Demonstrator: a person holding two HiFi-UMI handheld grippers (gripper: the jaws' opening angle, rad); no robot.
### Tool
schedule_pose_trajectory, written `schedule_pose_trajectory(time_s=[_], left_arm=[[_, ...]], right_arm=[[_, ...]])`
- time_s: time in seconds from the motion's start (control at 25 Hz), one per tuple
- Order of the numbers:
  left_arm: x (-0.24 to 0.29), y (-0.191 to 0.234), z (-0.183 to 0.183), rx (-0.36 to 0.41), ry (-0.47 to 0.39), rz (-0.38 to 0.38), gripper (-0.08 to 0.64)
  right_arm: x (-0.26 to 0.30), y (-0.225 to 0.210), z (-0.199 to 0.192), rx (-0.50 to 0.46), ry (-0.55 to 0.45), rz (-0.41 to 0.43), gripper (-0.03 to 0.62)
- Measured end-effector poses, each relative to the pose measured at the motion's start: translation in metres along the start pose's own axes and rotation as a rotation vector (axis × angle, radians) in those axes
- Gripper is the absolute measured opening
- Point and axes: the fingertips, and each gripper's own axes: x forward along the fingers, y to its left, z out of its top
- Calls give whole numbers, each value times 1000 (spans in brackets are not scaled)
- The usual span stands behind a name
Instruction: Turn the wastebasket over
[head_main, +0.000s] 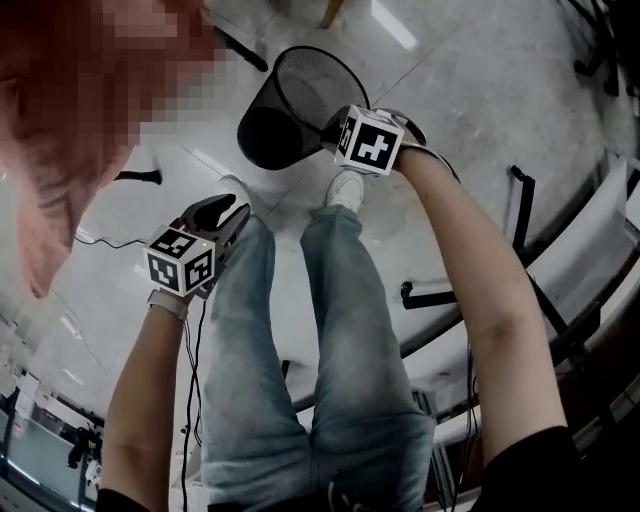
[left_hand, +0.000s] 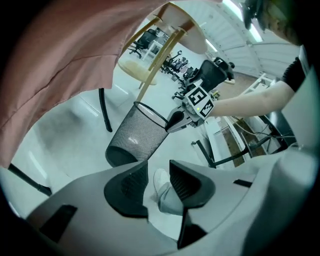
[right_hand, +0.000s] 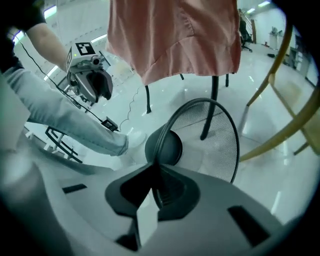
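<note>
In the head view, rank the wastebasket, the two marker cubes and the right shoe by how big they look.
1. wastebasket, largest.
2. left cube and right cube look about alike; no ranking between them.
3. right shoe, smallest, though it lies farther from the camera.

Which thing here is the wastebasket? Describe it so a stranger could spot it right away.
Start at the pale shiny floor, just ahead of the person's white shoes. The wastebasket sits tilted there, its rim pinched by the right tool. It is the only round, black, see-through mesh bin with a solid base.
</note>
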Motion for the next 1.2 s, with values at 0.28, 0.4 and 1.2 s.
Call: schedule_pose_trajectory(time_s=[0.28, 0.4, 1.2], left_arm=[[-6, -19, 10, 19, 14, -56, 137], [-6, -15, 10, 28, 17, -61, 137], [-37, 28, -14, 36, 37, -102, 137]], right_arm=[[-24, -17, -25, -151, 254, -224, 31], [-14, -11, -28, -181, 307, -263, 31], [80, 54, -11, 79, 272, -322, 122]])
